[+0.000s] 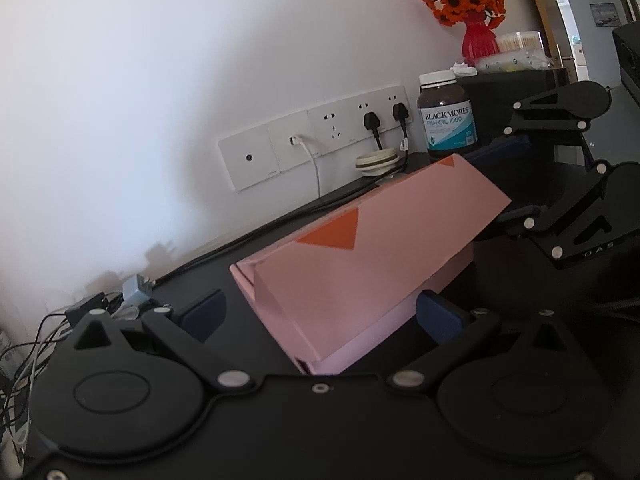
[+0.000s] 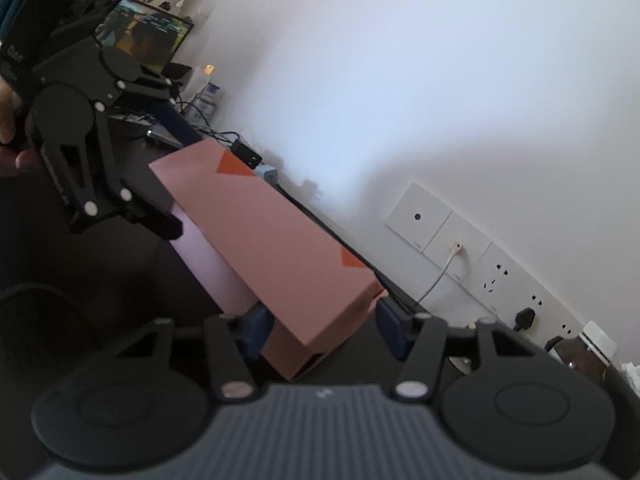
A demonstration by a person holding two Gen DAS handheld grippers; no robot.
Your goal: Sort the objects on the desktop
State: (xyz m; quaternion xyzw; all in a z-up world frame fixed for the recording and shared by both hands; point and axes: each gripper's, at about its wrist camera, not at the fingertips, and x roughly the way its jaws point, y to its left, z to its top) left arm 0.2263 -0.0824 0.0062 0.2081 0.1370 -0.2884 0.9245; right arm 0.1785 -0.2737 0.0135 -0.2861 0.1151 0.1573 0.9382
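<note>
A long pink box [image 1: 360, 264] with orange triangles on its lid lies on the dark desk [image 1: 520, 280], the lid lifted at a slant. My left gripper [image 1: 320, 316] is open around the box's near end, and its left pad [image 1: 200, 314] stands clear of the cardboard. In the right wrist view the same box [image 2: 272, 240] runs away from my right gripper [image 2: 324, 330], which straddles its other end. Its blue pads sit close beside the box, with a gap to the box wall on the right. Each view shows the opposite gripper at the far end: the right gripper [image 1: 488, 186] and the left gripper [image 2: 186, 182].
A fish oil bottle [image 1: 446, 116] and a white round item [image 1: 376, 162] stand behind the box by the wall sockets [image 1: 320, 136]. A red vase of orange flowers [image 1: 478, 40] sits on a black cabinet. Cables and a charger [image 1: 136, 288] lie left. A monitor [image 2: 148, 40] glows far off.
</note>
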